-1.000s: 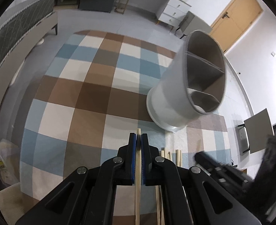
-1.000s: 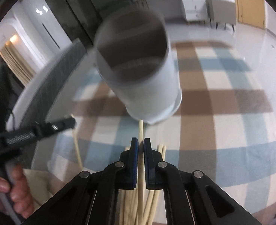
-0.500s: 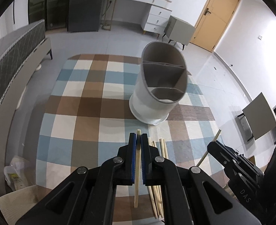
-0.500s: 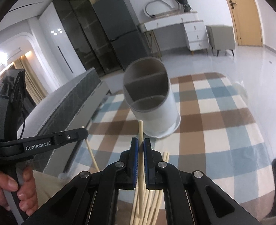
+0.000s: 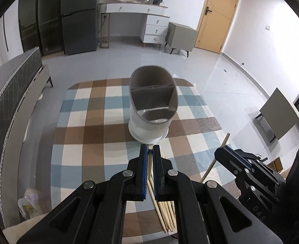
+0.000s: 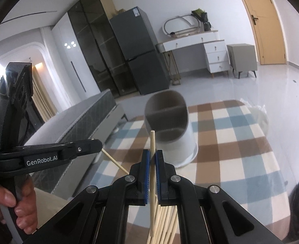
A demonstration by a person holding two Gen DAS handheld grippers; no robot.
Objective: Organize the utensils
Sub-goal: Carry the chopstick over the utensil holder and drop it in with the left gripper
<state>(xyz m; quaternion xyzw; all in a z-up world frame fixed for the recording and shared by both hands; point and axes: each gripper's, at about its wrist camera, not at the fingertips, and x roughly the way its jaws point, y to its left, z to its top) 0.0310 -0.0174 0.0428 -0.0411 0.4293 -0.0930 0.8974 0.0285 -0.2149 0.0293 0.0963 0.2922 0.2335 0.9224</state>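
A white oval utensil holder (image 5: 152, 111) with grey divided compartments stands on the checkered tablecloth (image 5: 92, 130); it also shows in the right wrist view (image 6: 169, 132). My left gripper (image 5: 150, 149) is shut on one wooden chopstick (image 5: 149, 162), held above the table short of the holder. My right gripper (image 6: 153, 154) is shut on another chopstick (image 6: 152, 172), its tip pointing up in front of the holder. Several loose chopsticks (image 5: 165, 213) lie on the cloth below both grippers, also in the right wrist view (image 6: 165, 219).
The right gripper (image 5: 223, 153) appears at the lower right of the left wrist view, the left gripper (image 6: 99, 144) at the left of the right wrist view. A grey bench (image 5: 11, 93) runs along the table's left side. A plastic bag (image 5: 29, 203) lies on the floor.
Both grippers have risen and drawn back from the holder, each carrying its chopstick up off the pile. The holder now looks smaller and farther away.
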